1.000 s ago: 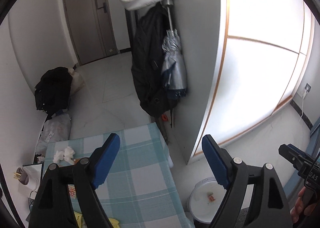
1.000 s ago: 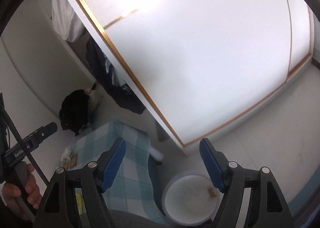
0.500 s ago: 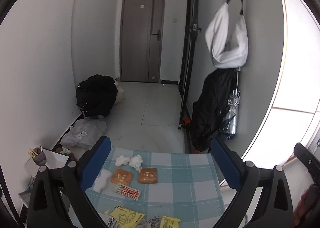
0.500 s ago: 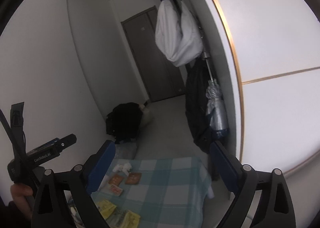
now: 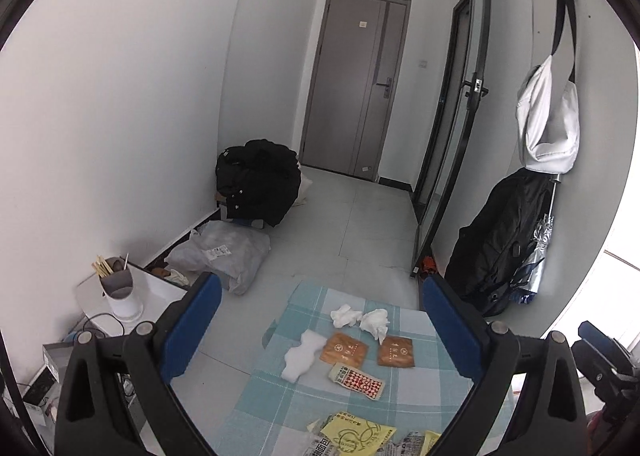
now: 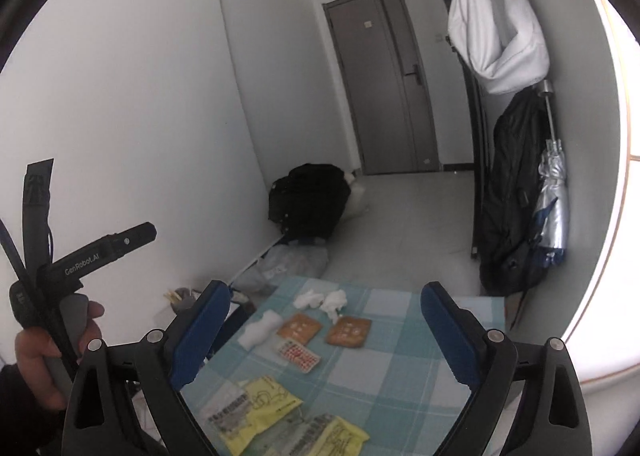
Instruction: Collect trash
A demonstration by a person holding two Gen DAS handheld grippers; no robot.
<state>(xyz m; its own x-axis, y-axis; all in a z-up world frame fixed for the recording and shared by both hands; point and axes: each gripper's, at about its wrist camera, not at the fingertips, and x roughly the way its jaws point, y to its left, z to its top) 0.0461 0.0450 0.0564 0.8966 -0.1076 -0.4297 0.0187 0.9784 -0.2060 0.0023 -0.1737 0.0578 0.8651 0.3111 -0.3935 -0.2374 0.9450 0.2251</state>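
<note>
Yellow wrappers (image 5: 352,432) cut off at frame edge

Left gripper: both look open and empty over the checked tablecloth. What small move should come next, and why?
Probably lower the left gripper toward the white crumpled tissue lying between its open fingers; it holds nothing, and the wrappers on the tablecloth are untouched.

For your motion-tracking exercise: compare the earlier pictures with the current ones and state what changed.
Both grippers, left and right, swung away from the white bin and bright panel toward the checked table with its wrappers and tissues. Jaws stayed open and empty; nothing was grasped.
</note>
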